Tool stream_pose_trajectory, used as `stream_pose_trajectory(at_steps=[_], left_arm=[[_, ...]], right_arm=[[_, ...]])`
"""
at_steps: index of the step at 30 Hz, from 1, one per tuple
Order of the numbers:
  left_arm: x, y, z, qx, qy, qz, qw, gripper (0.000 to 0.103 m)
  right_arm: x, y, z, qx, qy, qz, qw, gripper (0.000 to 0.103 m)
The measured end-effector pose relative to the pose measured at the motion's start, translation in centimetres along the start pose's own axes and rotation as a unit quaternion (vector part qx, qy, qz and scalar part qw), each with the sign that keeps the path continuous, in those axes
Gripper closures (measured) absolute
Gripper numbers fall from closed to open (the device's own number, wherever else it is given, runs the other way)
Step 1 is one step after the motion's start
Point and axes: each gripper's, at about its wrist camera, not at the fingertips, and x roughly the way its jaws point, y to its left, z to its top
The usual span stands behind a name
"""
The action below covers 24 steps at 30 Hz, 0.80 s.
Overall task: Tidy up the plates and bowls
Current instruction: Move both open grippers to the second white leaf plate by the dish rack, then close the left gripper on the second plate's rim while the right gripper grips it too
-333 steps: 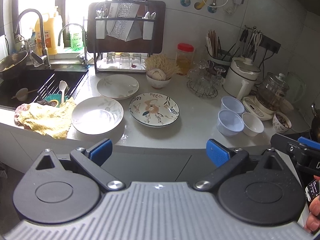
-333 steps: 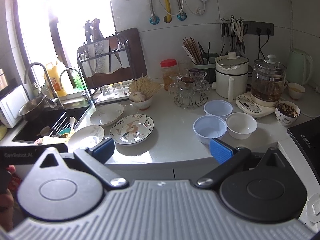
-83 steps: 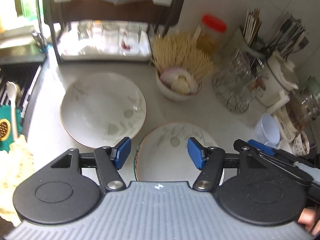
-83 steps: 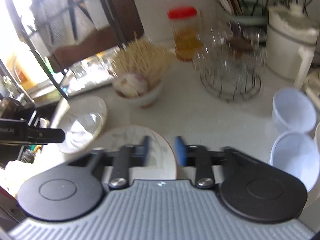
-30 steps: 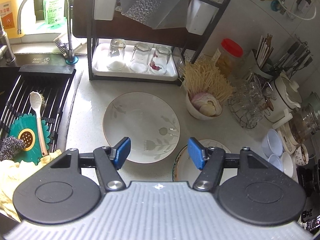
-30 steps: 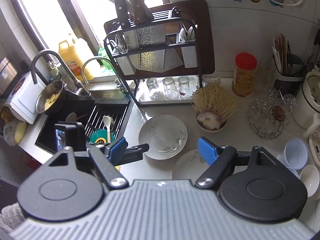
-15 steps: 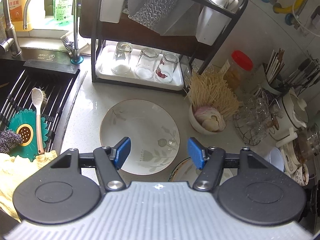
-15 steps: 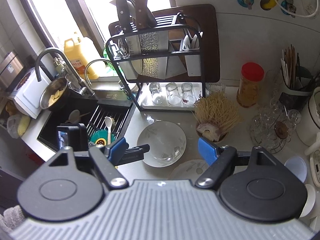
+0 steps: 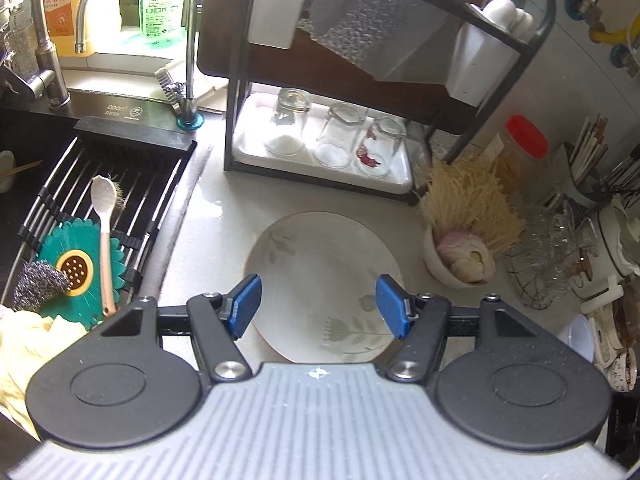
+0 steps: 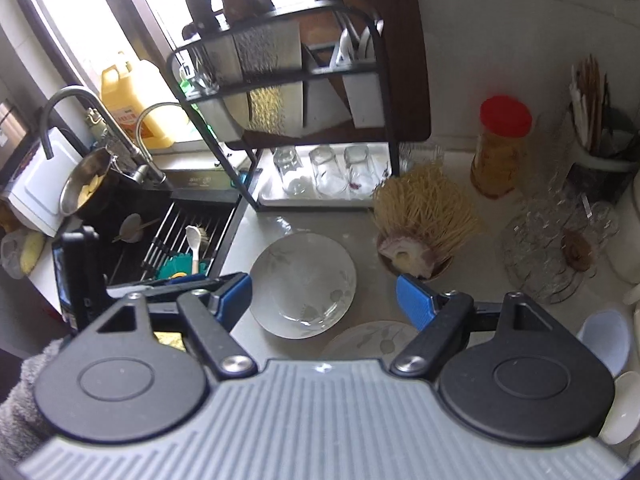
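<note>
Both claws stand apart and empty: the left gripper (image 9: 318,306) hangs over the shallow white ceramic plate with pale leaf print (image 9: 320,280), and the right gripper (image 10: 324,294) is above it too. That plate lies flat on the wet pale countertop (image 9: 224,200), so a pad may slide off the thin rim. A hard push could knock it against the white bowl of garlic and dry noodles (image 9: 460,256) just beside.

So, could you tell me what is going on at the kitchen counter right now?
A person holding a gripper in each hand is tidying plates and bowls. Both the left gripper and the right gripper are open and empty, hovering above a white leaf-patterned plate on the counter beside the sink. A second plate lies nearer, half hidden under the right gripper, and small white bowls wait off to the right. Nothing is held yet.
</note>
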Motion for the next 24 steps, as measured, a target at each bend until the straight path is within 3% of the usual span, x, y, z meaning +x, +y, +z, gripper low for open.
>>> stream_pose_trajectory(at_steps=[12, 24], left_arm=[[5.0, 3.9, 1.3, 0.032, 0.031, -0.015, 0.9989, 0.034], [11.8, 5.2, 0.5, 0.058, 0.092, -0.035, 0.9935, 0.034]], right_arm=[[10.4, 0.4, -1.2, -0.009, 0.017, -0.041, 0.999, 0.022], [17.8, -2.1, -3.3, 0.055, 0.042, -0.025, 0.997, 0.023]])
